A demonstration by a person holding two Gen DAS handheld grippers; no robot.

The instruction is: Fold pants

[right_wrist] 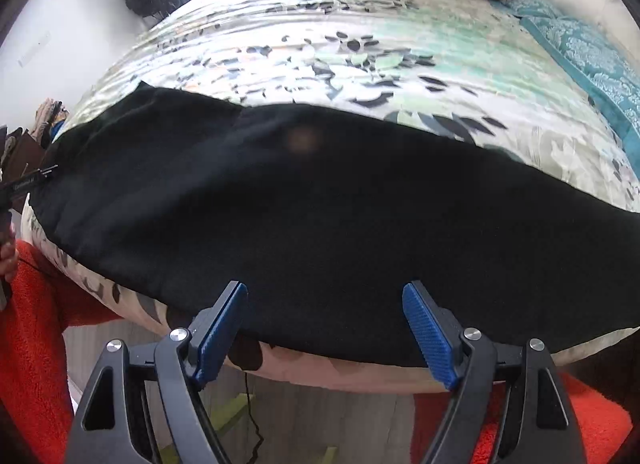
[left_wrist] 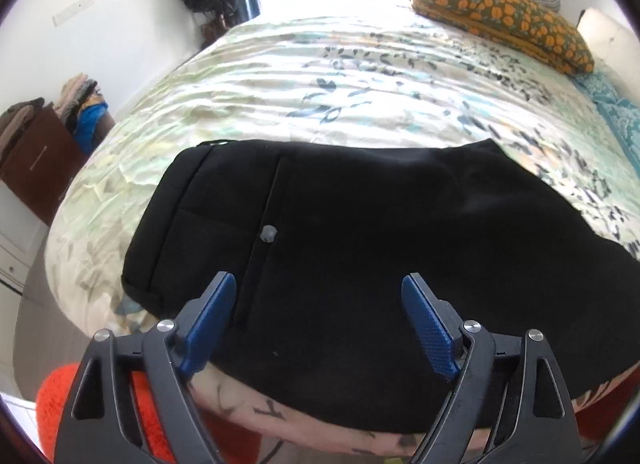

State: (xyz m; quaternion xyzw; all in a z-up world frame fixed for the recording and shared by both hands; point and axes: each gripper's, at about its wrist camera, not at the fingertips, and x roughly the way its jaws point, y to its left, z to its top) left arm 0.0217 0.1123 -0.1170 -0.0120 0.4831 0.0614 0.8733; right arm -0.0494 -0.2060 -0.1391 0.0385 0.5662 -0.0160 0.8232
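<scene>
Black pants [left_wrist: 360, 248] lie flat along the near edge of the bed, waistband end to the left with a back pocket and small grey button [left_wrist: 268, 233] showing. My left gripper [left_wrist: 318, 284] is open and empty, hovering just above the pants near the bed's front edge. In the right wrist view the pants [right_wrist: 320, 216] stretch across the whole width. My right gripper [right_wrist: 324, 292] is open and empty over their near edge. The pants' far right end runs out of view.
The bed has a leaf-patterned cover [left_wrist: 320, 76]. An orange-flowered pillow [left_wrist: 500, 8] and a teal blanket [right_wrist: 592, 64] lie at the far right. A brown box with stacked clothes [left_wrist: 36, 156] stands at the left wall. An orange fleece sleeve [right_wrist: 32, 324] and the other gripper's tip [right_wrist: 28, 182] show at left.
</scene>
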